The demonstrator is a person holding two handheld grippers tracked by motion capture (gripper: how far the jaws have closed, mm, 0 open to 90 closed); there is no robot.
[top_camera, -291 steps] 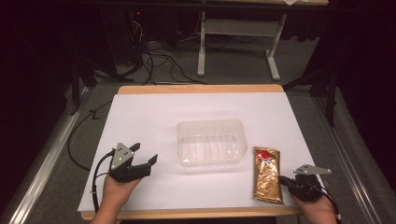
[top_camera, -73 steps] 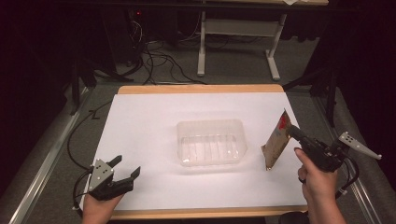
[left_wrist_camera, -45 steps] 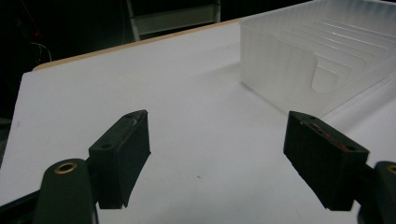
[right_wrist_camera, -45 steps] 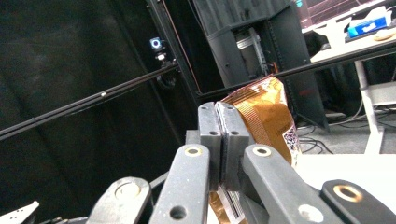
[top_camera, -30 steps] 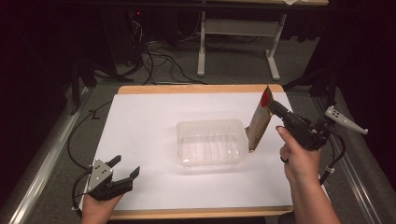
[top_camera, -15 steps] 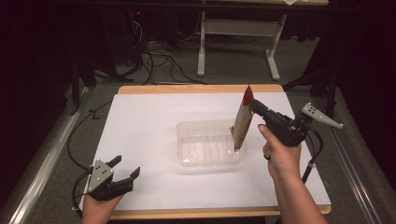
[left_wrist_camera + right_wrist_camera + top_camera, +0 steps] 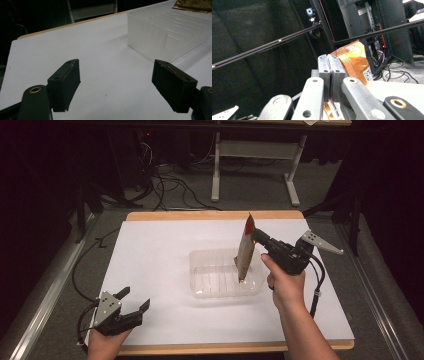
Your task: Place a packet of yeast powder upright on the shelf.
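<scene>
High view, right of centre: gripping a brown foil pouch (image 7: 245, 251) by its upper edge, just below the red corner, with the right gripper (image 7: 254, 235). Hanging nearly upright, lower end down inside the clear plastic tray (image 7: 200, 256), toward its right side; impossible to tell whether touching the tray floor or just above it. Right gripper view: jaws pressed flat together on the pouch (image 7: 354, 60), no gap between them, orange foil and a printed code sticking out beyond the tips.

Low at the left near the table's front edge: left gripper (image 7: 135, 297) resting on the white tabletop (image 7: 160, 240), well apart from the tray. Left gripper view: jaws spread wide, holding nothing, pointing toward the ribbed wall of the tray (image 7: 150, 35).

Probably the placing step: putting the pouch into the tray, carry over the rim apparently done, release not yet made.

Next, by this reading: lower until the bottom end meets the tray floor, tip the top toward the tray's left so as to lay the pouch flat along the ribs, then open the jaws and lift clear. Worth watching for a light tray shifting under a sideways push; bracing it with the idle left gripper possible if needed.
</scene>
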